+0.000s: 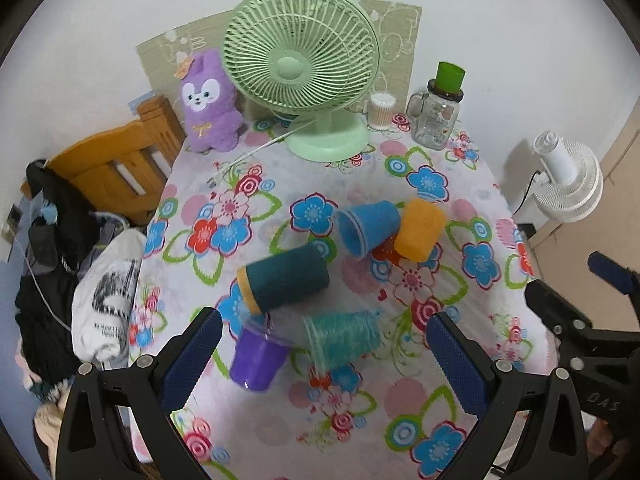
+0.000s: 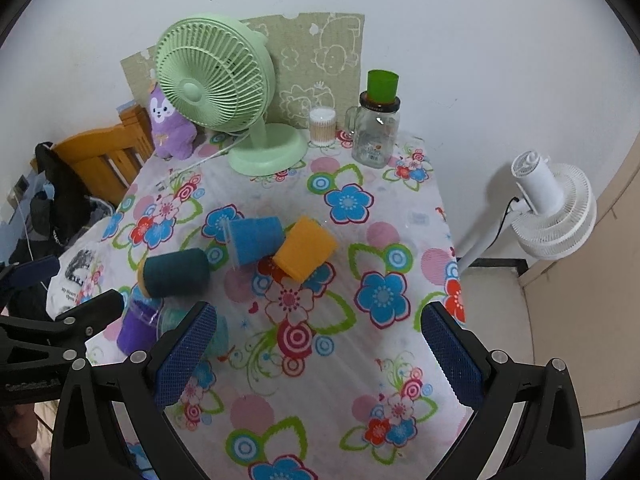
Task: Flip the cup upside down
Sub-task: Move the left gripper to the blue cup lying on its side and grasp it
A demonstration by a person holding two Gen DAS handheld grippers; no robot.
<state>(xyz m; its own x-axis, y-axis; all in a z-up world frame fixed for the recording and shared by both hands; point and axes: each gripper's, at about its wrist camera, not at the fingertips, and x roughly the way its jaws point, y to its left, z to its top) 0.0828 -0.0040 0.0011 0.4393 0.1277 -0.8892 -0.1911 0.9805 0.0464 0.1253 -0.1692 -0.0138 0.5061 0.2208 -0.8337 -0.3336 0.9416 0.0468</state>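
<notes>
From the left wrist camera, the left tongs [image 1: 324, 354] stand wide apart and hold nothing; their blue pads hang above the near part of the tabletop [image 1: 460, 208], which wears a flowered cloth. Between the pads lie a purple cup [image 1: 259, 360] and a clear teal cup [image 1: 342, 340], both tipped on their sides, just beside each other. Just beyond them a dark teal cup [image 1: 286, 280] with a yellow rim lies on its side. Further off, a blue cup [image 1: 368, 228] also lies on its side, touching an orange cup [image 1: 420, 230] that is tilted. At the far edge stand a green desk fan [image 1: 302, 64], a purple plush toy [image 1: 208, 104] and a glass jar [image 1: 434, 120]. A wooden chair [image 1: 116, 164] is at the far left, and a white fan [image 1: 568, 176] stands off the tabletop at right.

From the right wrist camera, the right tongs [image 2: 320, 354] are likewise spread wide and empty, held over the flowered cloth to the right of the cups. The left tongs' black frame enters at the left edge, above the purple cup.
</notes>
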